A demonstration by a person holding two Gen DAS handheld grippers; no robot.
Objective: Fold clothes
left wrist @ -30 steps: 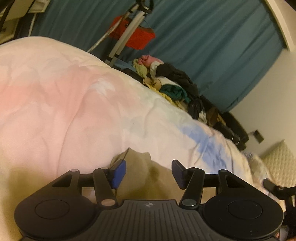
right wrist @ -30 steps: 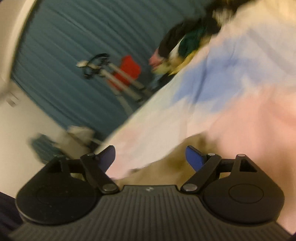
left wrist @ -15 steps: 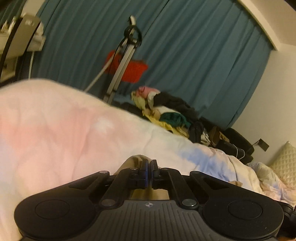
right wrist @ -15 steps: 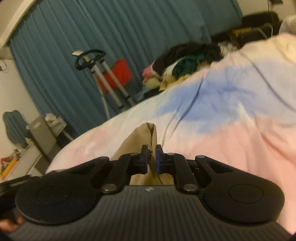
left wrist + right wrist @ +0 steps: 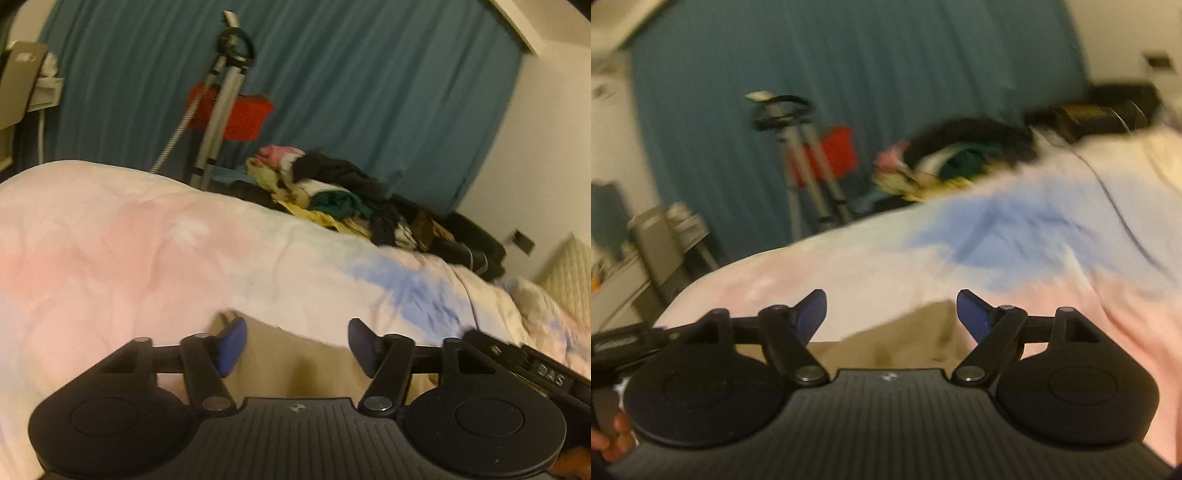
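On the duvet (image 5: 155, 258), seemingly one tan garment (image 5: 295, 354).

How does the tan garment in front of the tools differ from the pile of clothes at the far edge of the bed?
The tan garment is one plain colour; the pile of clothes mixes black, green, yellow and pink. The tan garment lies fairly flat and spread out, while the pile is heaped and crumpled. The tan garment lies close below both tools, while the pile is far behind, near the blue curtain. Both rest on the pastel bedcover.
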